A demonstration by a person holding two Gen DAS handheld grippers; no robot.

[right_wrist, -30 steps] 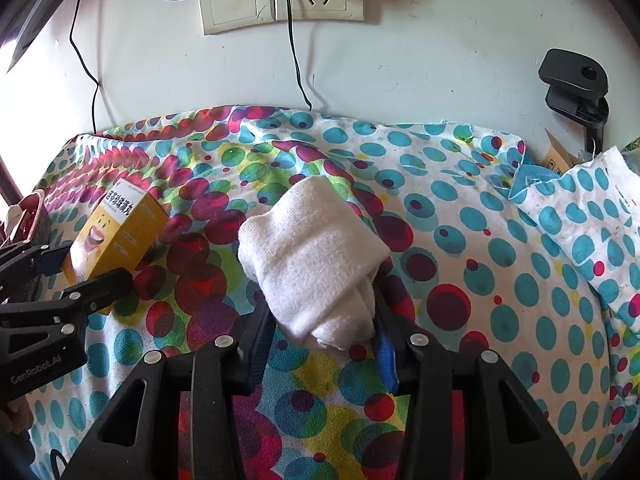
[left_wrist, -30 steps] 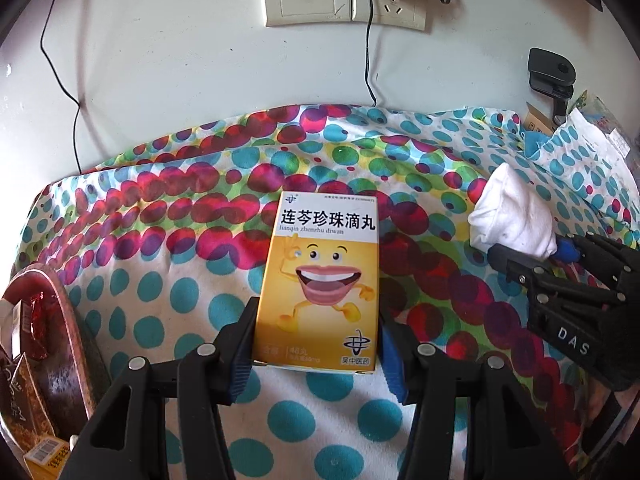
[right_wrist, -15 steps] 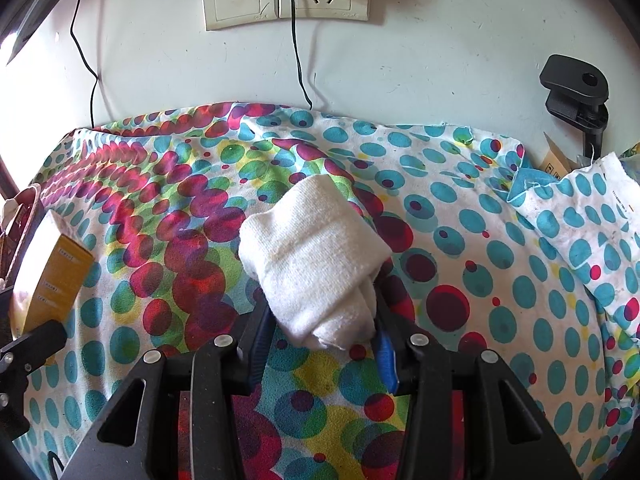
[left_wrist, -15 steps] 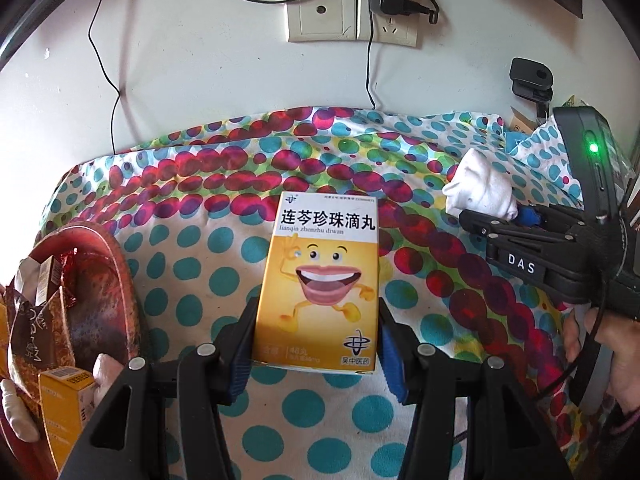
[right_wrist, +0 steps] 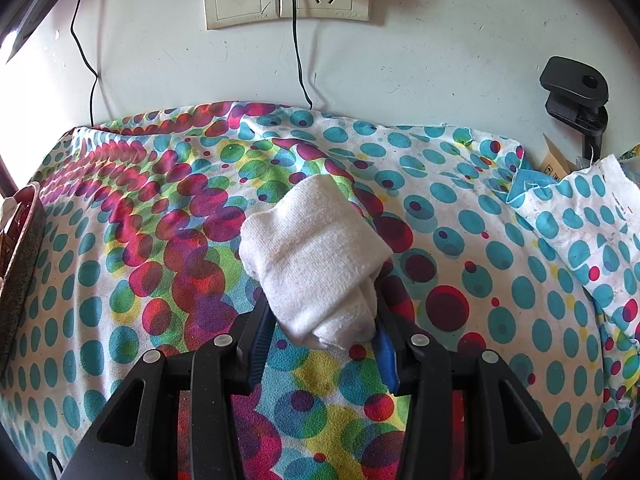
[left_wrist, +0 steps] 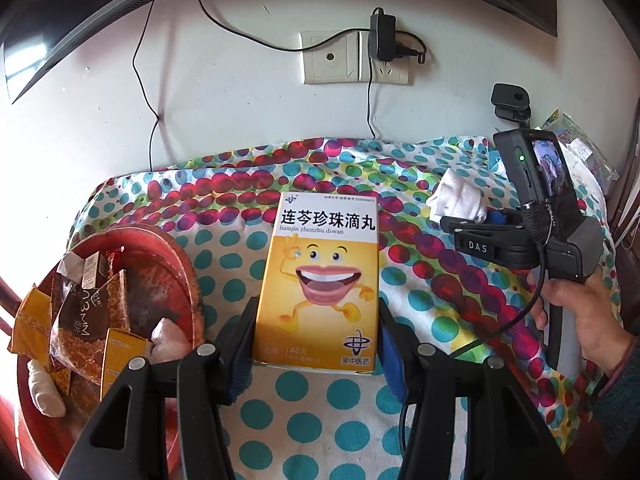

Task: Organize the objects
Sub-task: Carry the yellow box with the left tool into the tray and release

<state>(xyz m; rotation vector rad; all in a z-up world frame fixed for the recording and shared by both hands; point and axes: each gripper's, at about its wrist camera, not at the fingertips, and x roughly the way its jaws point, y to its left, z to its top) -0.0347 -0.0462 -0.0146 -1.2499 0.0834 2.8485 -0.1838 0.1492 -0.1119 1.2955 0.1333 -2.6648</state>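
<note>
Left claw [left_wrist: 316, 344] grips medicine box [left_wrist: 318, 280] beside red basket [left_wrist: 176, 248]; right claw [right_wrist: 320, 336] grips towel [right_wrist: 316, 256].

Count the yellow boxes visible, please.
2: a yellow medicine box clamped in the left hand-held gripper, and a smaller box in the red basket. Wrappers may hide others.

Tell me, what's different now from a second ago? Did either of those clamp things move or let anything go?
The left gripper, still clamped on the yellow medicine box, has carried it up and away from the right gripper, toward the red basket, which now shows far more of itself in the left view. The box has left the right view altogether. The right gripper stayed put, still clamped on the rolled white towel over the spotted cloth.
</note>
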